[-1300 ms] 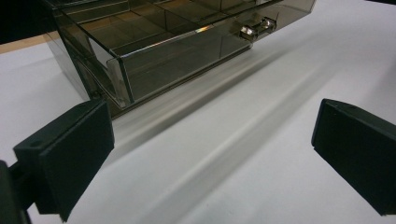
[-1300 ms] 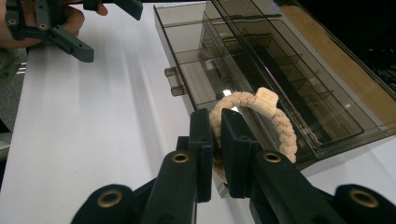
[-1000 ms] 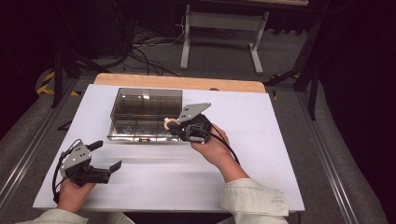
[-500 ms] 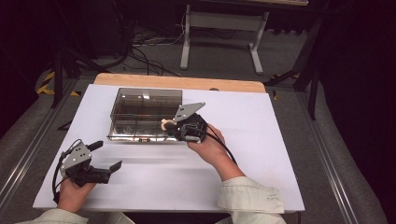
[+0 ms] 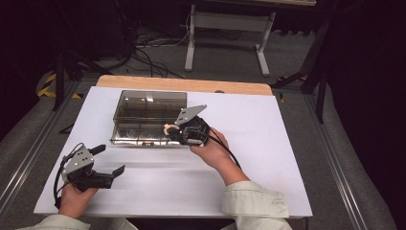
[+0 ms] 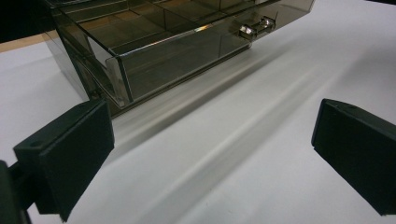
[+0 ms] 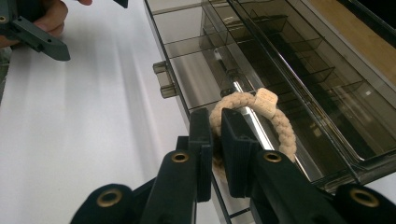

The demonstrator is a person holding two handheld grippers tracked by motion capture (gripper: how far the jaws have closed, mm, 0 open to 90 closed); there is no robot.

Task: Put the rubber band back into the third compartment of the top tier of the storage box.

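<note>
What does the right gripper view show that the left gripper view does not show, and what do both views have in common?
The right gripper view shows the right gripper with jaws shut on a beige braided ring, held over the near edge of the smoky clear compartment box. It also shows the person's other hand farther off.

The left gripper view shows the left gripper with jaws wide apart and nothing between them, and the box's metal latch.

Both views share the compartment box and the white table surface.
</note>
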